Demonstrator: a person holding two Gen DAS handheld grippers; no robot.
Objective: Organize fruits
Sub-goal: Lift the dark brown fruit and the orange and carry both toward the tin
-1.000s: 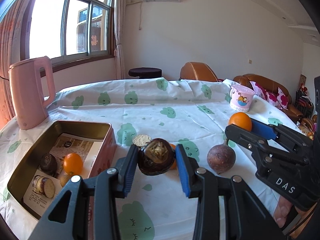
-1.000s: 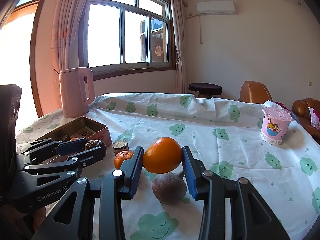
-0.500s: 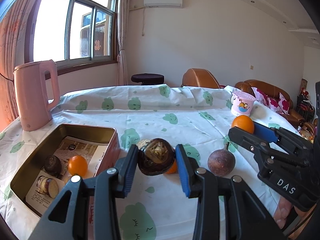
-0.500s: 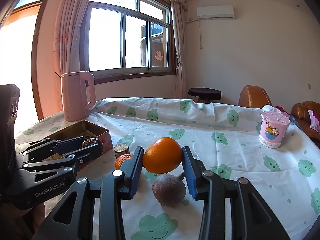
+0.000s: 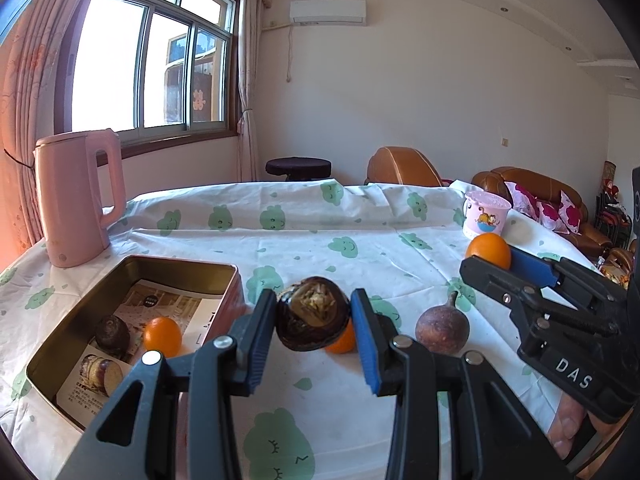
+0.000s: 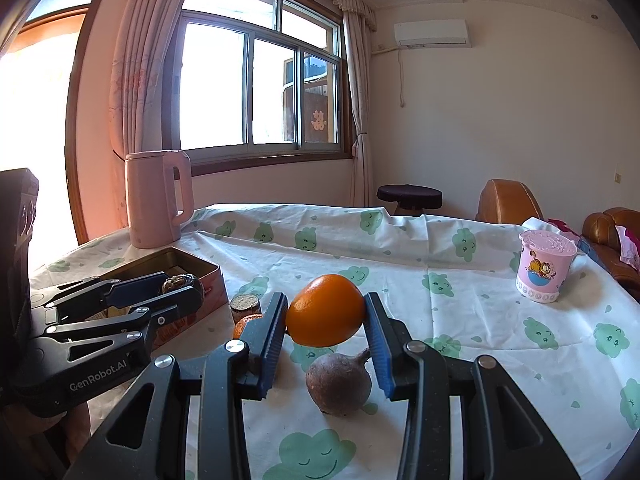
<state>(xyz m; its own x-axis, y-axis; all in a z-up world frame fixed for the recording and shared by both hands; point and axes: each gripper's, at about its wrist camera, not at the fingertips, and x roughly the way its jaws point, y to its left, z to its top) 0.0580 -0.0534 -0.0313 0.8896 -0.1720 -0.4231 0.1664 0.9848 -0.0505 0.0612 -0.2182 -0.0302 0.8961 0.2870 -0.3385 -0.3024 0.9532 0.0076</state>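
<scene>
My left gripper (image 5: 313,318) is shut on a dark brown fruit (image 5: 312,316) with a pale, rough top, held above the cloth just right of the metal tin (image 5: 132,272). The tin holds a small orange (image 5: 162,334) and a dark fruit (image 5: 112,330) on a printed sheet. My right gripper (image 6: 325,312) is shut on an orange (image 6: 325,310), lifted over a brown round fruit with a stem (image 6: 339,382) that lies on the cloth. A second small orange (image 6: 245,324) lies behind the right gripper's left finger. In the right wrist view the left gripper (image 6: 176,294) hangs beside the tin (image 6: 188,264).
A pink kettle (image 5: 74,200) stands at the table's far left corner. A pink cartoon cup (image 6: 546,266) stands at the far right. A short brown cylinder (image 6: 245,306) sits by the tin. A green-patterned white cloth (image 5: 360,232) covers the table; sofas lie beyond.
Both views have tilted up slightly, showing more wall and ceiling. Both grippers keep the same hold on their fruit; nothing on the table has moved.
</scene>
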